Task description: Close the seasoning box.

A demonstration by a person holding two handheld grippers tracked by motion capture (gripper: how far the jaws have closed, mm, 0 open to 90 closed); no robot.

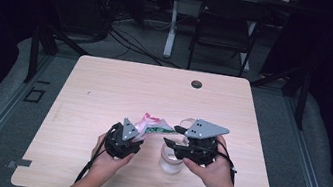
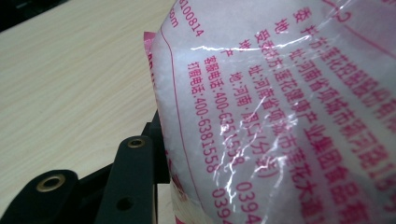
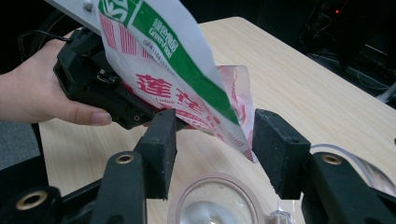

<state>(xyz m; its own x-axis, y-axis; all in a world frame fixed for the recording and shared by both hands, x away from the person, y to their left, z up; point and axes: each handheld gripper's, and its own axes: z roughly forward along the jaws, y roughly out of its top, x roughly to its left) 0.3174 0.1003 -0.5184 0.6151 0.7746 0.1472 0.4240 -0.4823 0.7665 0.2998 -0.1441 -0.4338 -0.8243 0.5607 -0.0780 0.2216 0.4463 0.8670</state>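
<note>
Packet [image 3: 187,70]: clear plastic, green band, red Chinese print, "400-6381558".
Left gripper [image 1: 131,136]: clamped on packet.
Right gripper [image 3: 212,149]: jaws wide, astride packet's corner, above glass jar [image 3: 215,203].

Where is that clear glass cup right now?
In the high view the glass cup stands on the table near its front edge, right of centre, just below the right gripper. The printed bag held by the left gripper hangs beside it.
</note>
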